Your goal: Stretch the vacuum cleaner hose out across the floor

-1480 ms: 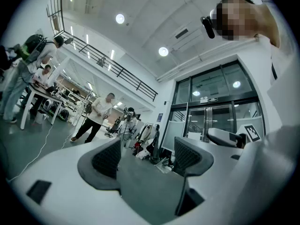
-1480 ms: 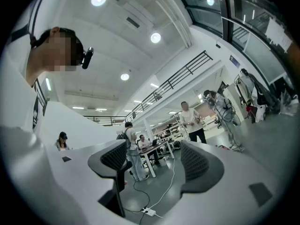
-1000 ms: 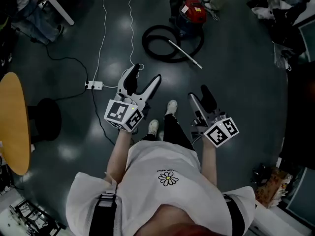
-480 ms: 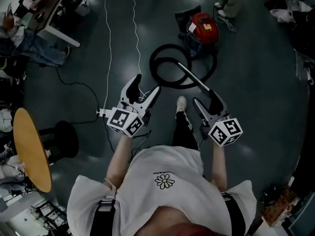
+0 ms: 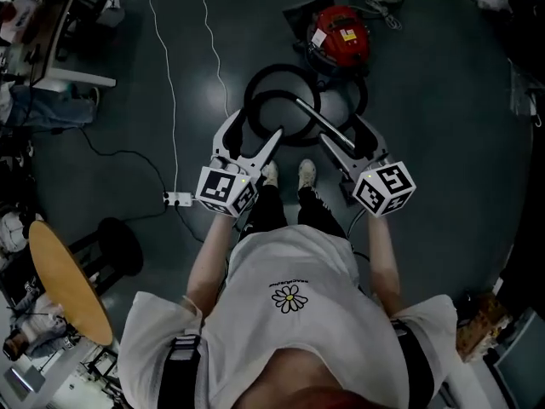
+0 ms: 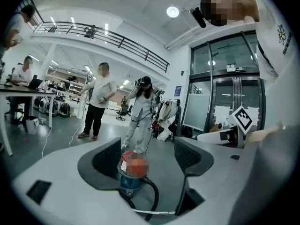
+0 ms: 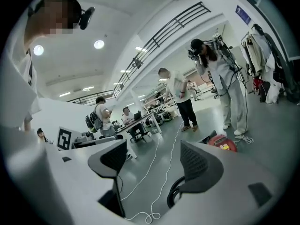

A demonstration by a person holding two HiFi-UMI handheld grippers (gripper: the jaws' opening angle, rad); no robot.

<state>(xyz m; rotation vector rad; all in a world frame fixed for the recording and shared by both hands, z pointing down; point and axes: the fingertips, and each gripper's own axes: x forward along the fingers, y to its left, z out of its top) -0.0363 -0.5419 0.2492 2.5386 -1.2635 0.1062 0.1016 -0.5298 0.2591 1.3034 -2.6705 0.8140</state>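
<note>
A red and blue vacuum cleaner (image 5: 341, 34) stands on the dark floor ahead of me. Its black hose (image 5: 264, 83) lies coiled in a loop in front of it, with the metal wand (image 5: 319, 119) slanting across the loop. My left gripper (image 5: 251, 136) hangs open above the loop's near left side, holding nothing. My right gripper (image 5: 347, 139) is open above the wand's near end, also holding nothing. In the left gripper view the vacuum cleaner (image 6: 132, 170), hose (image 6: 154, 196) and wand (image 6: 154, 213) show between the open jaws. In the right gripper view the hose (image 7: 174, 189) curves behind the right finger.
Two white cables (image 5: 170, 58) run up the floor at left to a power strip (image 5: 177, 199). A round wooden table (image 5: 64, 279) and a black stool (image 5: 119, 245) stand at lower left, a desk (image 5: 60, 24) at upper left. People (image 6: 140, 111) stand beyond the vacuum cleaner.
I have walked toward the vacuum cleaner, so both grippers now hang over the coiled hose and wand. Both grippers have stayed open.
</note>
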